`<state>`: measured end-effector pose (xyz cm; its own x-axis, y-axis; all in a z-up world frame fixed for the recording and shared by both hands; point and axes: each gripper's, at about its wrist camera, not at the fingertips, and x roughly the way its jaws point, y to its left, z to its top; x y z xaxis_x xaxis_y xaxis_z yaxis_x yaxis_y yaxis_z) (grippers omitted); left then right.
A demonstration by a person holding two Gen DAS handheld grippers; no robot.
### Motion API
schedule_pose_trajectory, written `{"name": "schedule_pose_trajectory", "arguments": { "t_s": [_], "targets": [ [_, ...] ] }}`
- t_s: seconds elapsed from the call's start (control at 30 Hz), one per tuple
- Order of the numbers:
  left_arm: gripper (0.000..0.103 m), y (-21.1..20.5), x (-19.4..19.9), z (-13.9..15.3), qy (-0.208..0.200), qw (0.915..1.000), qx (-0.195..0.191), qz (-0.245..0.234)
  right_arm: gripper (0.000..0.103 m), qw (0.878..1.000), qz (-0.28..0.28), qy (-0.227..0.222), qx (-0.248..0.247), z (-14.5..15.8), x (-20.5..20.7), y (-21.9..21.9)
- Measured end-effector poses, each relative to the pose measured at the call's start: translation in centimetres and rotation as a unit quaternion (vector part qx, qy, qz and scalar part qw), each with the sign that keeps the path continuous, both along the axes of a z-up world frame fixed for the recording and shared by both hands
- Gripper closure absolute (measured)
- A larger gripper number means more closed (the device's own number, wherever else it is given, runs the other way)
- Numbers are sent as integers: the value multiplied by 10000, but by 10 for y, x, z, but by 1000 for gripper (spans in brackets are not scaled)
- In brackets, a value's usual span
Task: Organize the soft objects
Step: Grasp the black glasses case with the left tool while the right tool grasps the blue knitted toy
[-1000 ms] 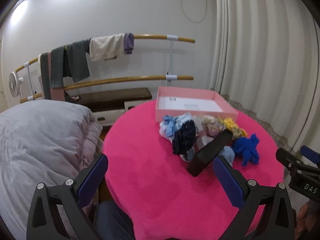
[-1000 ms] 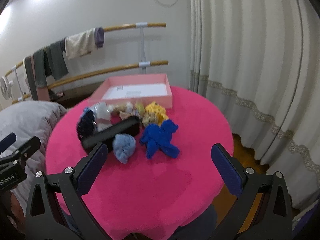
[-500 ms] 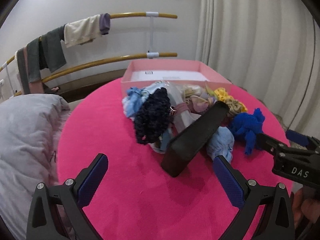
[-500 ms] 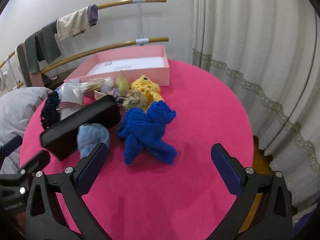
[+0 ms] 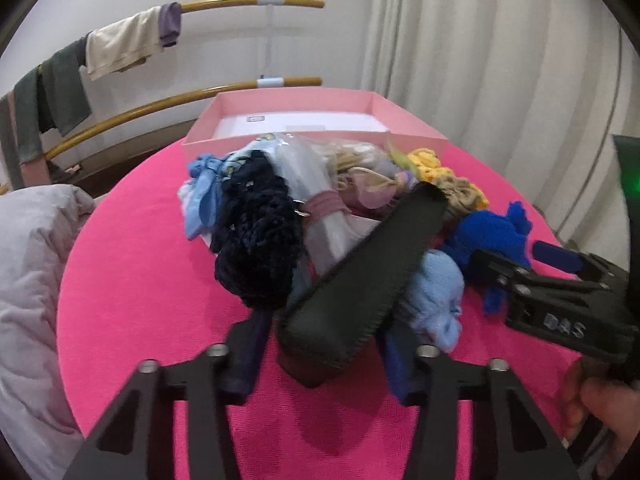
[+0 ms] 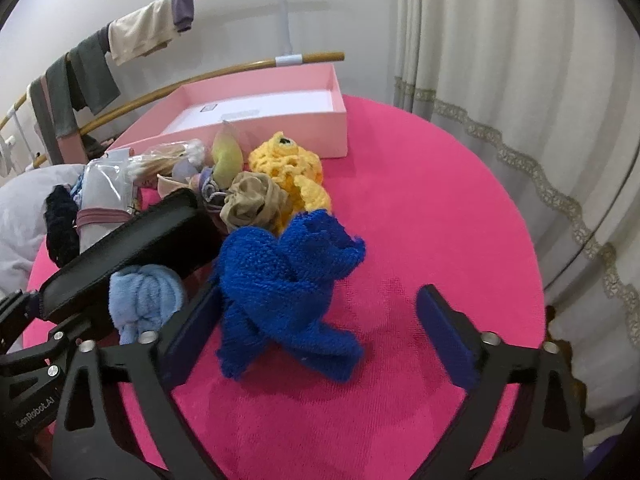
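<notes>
I read "DAS" in raised letters on the right gripper's body in the left wrist view, and "GenRobot.AI" along the left gripper's frame in the right wrist view. The pink box [image 6: 256, 126] sits at the far side of the round pink table [image 6: 420, 216]; inside I see only a white sheet with a small label too small to read. The soft things lie heaped on the table in front of the box.

My left gripper [image 5: 324, 354] is closing, its blue pads on either side of the near end of a long black case [image 5: 360, 276]; I cannot tell if they press it yet. My right gripper [image 6: 320, 332] is closing too, still wide, with the blue knitted cloth [image 6: 284, 280] between its jaws, the left pad just beside it. A light blue bundle [image 6: 140, 300] lies against the case, a yellow crochet piece [image 6: 288, 168] nearer the box.
</notes>
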<state>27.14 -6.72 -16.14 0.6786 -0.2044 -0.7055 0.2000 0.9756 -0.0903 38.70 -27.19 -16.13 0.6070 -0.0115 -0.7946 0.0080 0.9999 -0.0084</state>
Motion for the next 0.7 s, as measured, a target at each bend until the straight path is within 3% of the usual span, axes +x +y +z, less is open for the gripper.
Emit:
{"name": "schedule_pose_trajectory", "arguments": {
  "t_s": [0.17, 0.2, 0.23, 0.27, 0.3, 0.37, 0.43, 0.47, 0.57, 0.7],
  "targets": [
    [75, -1, -9, -1, 49, 9996, -161, -208, 43, 9996, 211, 120, 138, -6, 8, 2],
    [71, 0, -12, -1, 17, 9997, -141, -190, 51, 9994, 281, 110, 171, -6, 6, 3],
    [70, -1, -13, 0, -46, 9998, -93, -154, 53, 9993, 308, 112, 186, -5, 4, 5],
    [62, -1, -15, 2, -92, 9999, -59, -132, 53, 9993, 310, 114, 177, -5, 3, 6],
    [46, -2, -15, 4, -132, 9999, -11, -109, 53, 9994, 299, 108, 160, -5, 1, 6],
    [39, -2, -14, 10, -307, 9994, -95, -132, 51, 9995, 257, 110, 166, -5, 0, 6],
    [47, -5, -11, 10, -269, 9994, -112, -186, 51, 9995, 226, 107, 200, -4, 1, 6],
    [66, -7, -7, 8, -174, 9995, -118, -238, 51, 9994, 232, 109, 212, -4, 3, 6],
    [70, -10, -10, 3, -122, 9994, -68, -313, 65, 9989, 323, 126, 330, -5, 2, 4],
    [76, -6, -20, 4, -128, 9990, -144, -397, 72, 9988, 327, 91, 363, -3, -7, 6]
  ]
}}
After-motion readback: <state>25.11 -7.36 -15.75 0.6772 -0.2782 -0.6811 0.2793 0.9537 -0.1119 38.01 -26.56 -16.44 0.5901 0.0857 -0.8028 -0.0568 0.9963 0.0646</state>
